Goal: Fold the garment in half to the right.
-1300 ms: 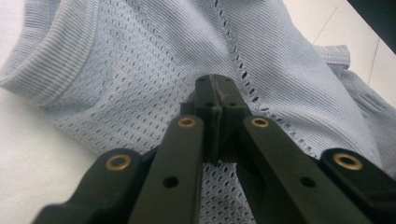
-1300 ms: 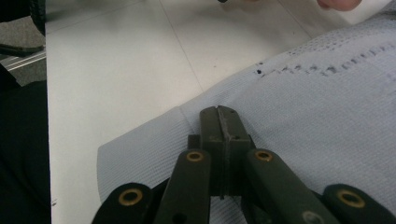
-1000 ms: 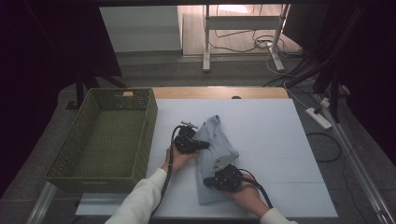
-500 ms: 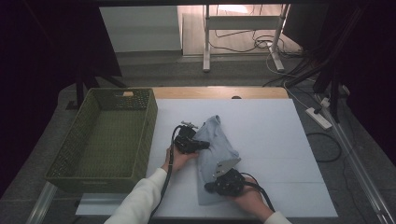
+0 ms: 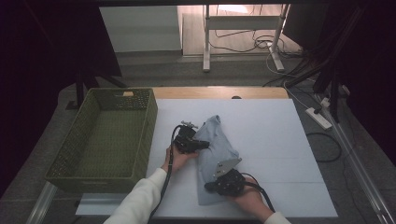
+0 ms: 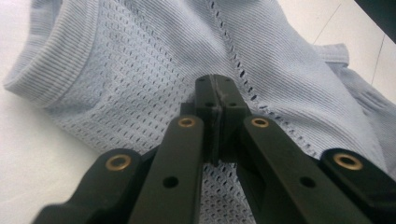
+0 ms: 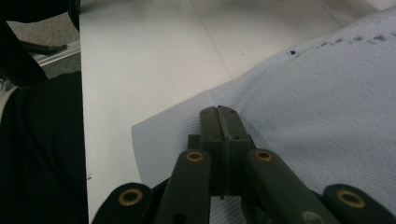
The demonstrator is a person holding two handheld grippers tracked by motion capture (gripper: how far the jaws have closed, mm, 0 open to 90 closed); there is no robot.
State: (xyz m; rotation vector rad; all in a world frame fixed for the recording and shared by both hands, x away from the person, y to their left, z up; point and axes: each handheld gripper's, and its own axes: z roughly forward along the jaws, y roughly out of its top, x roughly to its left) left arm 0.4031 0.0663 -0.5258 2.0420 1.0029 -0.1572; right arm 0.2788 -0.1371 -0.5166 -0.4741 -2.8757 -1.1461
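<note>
A light blue knitted garment (image 5: 220, 139) lies crumpled lengthwise in the middle of the white table (image 5: 271, 135). My left gripper (image 5: 204, 145) points right at the garment's left edge, with its jaws shut together over the mesh fabric (image 6: 140, 70). No cloth shows between the left gripper's (image 6: 215, 87) tips. My right gripper (image 5: 208, 186) lies on the garment's near end and points left. It too is shut (image 7: 218, 114), and its tips rest on the ribbed cloth (image 7: 317, 93) close to the hem's corner.
A green woven basket (image 5: 148, 135) stands at the table's left side, with nothing in it that I can see. Bare white tabletop (image 7: 163, 56) stretches to the right of the garment and beyond it. Cables and a power strip (image 5: 318, 117) lie on the floor to the right.
</note>
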